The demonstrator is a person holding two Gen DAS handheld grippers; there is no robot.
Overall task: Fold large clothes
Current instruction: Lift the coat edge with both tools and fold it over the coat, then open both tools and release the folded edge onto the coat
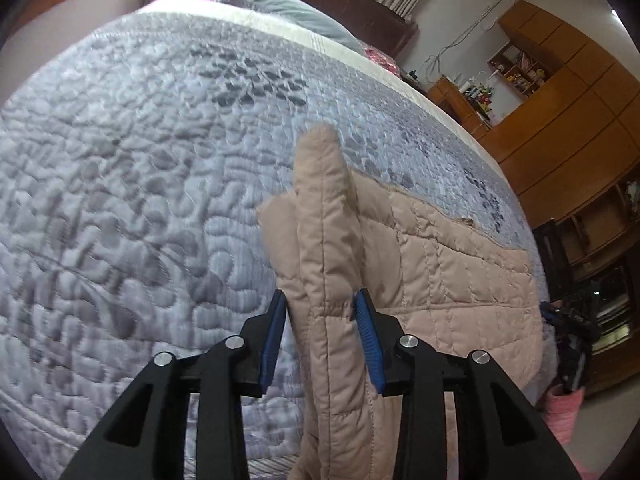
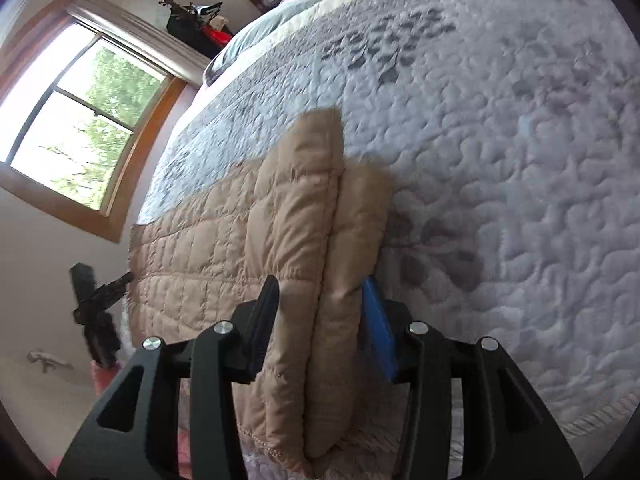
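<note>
Left wrist view: left gripper (image 1: pixel 320 312) fingers stand apart around a bunched edge of the tan quilted jacket (image 1: pixel 440 264) at lower centre; the right gripper (image 2: pixel 324 300) likewise. Puffy, soft and light, it is best gripped at seams. Grey quilted bedspread (image 1: pixel 140 180), window (image 2: pixel 80 120) upper left

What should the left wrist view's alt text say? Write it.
A folded edge of a tan quilted garment stands between the left gripper's blue-padded fingers, above a grey-blue quilted bedspread. Wooden cabinets line the wall at right.

Tan quilted garment (image 1: pixel 448 264) — folded, on bed
</note>
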